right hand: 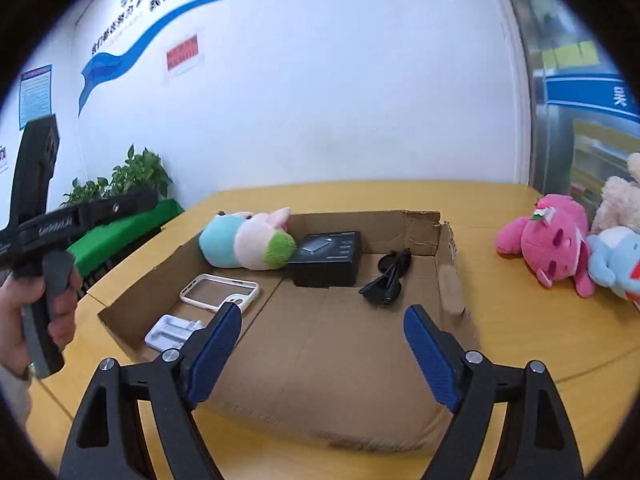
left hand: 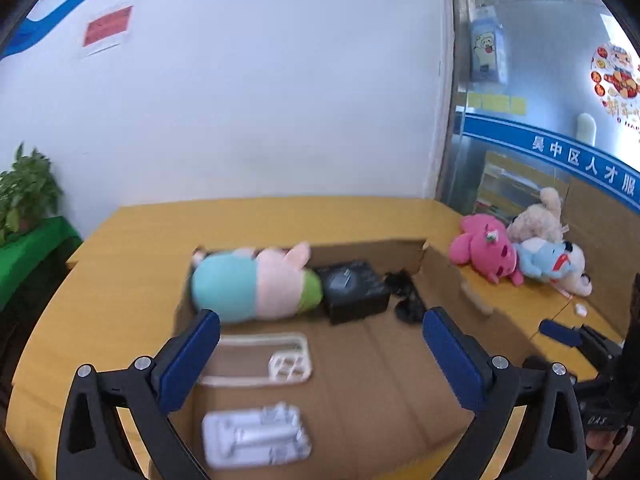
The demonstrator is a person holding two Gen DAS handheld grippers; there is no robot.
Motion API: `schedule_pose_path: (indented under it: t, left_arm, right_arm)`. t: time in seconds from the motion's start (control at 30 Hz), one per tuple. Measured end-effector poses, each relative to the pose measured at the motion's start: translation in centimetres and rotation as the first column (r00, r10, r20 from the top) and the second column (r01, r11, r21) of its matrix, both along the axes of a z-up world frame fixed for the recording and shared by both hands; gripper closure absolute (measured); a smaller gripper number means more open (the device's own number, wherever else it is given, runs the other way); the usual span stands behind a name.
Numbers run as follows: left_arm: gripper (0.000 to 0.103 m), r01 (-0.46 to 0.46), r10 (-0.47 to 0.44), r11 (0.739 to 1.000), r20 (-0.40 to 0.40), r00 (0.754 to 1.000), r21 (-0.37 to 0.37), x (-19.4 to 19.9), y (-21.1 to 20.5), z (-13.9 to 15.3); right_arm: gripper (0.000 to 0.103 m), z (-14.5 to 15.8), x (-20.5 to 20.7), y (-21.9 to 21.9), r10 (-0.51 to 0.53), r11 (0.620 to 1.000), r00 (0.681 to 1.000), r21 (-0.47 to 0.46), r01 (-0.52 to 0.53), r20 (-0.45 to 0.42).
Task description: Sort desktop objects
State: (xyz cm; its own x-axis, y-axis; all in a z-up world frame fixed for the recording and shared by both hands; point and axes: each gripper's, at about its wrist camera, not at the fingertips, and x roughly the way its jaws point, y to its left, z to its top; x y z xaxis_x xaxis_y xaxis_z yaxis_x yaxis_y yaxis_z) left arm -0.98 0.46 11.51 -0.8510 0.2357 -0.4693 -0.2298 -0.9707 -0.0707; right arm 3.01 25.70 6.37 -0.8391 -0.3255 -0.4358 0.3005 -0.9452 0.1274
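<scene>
An open cardboard box lies on the yellow table. In it are a pastel plush, a black box, black sunglasses, a white phone case and a white plastic tray. My left gripper is open and empty above the box's near part. My right gripper is open and empty over the box's near end.
A pink plush, a beige plush and a light blue plush lie on the table right of the box. A green-covered stand with plants is at the left. The wall is behind.
</scene>
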Motion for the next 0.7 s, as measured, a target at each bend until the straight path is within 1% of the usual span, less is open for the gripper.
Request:
schedule_pose_path:
  t: [0.1, 0.17, 0.2, 0.27, 0.33, 0.43, 0.5, 0.57, 0.6, 0.7]
  left_arm:
    - [0.000, -0.062, 0.061, 0.997, -0.028, 0.998, -0.035, 3.0, -0.4, -2.7]
    - [0.001, -0.109, 0.107, 0.993, -0.034, 0.994, -0.055, 3.7, -0.7, -4.4]
    - [0.001, -0.142, 0.138, 0.987, -0.060, 0.989, -0.077, 4.0, -0.7, -5.3]
    - [0.000, -0.193, 0.179, 0.973, -0.114, 0.977, -0.127, 4.4, -0.5, -6.8]
    - [0.001, -0.217, 0.202, 0.964, -0.106, 0.974, -0.156, 4.1, -0.2, -8.2]
    - [0.001, -0.231, 0.224, 0.964, -0.065, 0.972, -0.133, 3.8, -0.5, -9.6]
    - [0.001, -0.246, 0.245, 0.964, -0.025, 0.969, -0.101, 3.3, -0.7, -10.3]
    - [0.000, -0.262, 0.256, 0.957, -0.055, 0.965, -0.126, 3.5, -0.2, -10.6]
    - [0.000, -0.260, 0.254, 0.958, -0.062, 0.965, -0.122, 3.6, -0.2, -10.7]
    - [0.000, -0.261, 0.255, 0.957, -0.061, 0.965, -0.124, 3.4, -0.2, -10.7]
  right_arm:
    - [0.019, -0.6, 2.0, -1.2, -0.051, 0.999, 0.997, -0.012, 0.050, -0.052]
    - [0.019, -1.2, 2.1, -1.9, -0.082, 0.996, 0.995, 0.030, 0.084, -0.049]
    - [0.019, -1.9, 1.6, -2.3, -0.098, 0.993, 0.994, 0.056, 0.100, -0.040]
    - [0.019, -2.8, 1.4, -2.4, -0.105, 0.992, 0.994, 0.066, 0.107, -0.024]
    - [0.019, -3.7, 1.2, -2.7, -0.110, 0.991, 0.994, 0.076, 0.112, -0.026]
    - [0.019, -4.8, 1.0, -3.0, -0.118, 0.987, 0.991, 0.102, 0.124, -0.057]
    - [0.019, -5.5, 0.9, -3.1, -0.119, 0.988, 0.991, 0.097, 0.124, -0.053]
    - [0.017, -5.8, 0.8, -3.0, -0.120, 0.988, 0.992, 0.095, 0.123, -0.045]
    - [0.016, -5.8, 1.1, -3.0, -0.118, 0.988, 0.992, 0.093, 0.123, -0.054]
    - [0.013, -5.9, 0.9, -3.1, -0.133, 0.985, 0.990, 0.103, 0.137, -0.037]
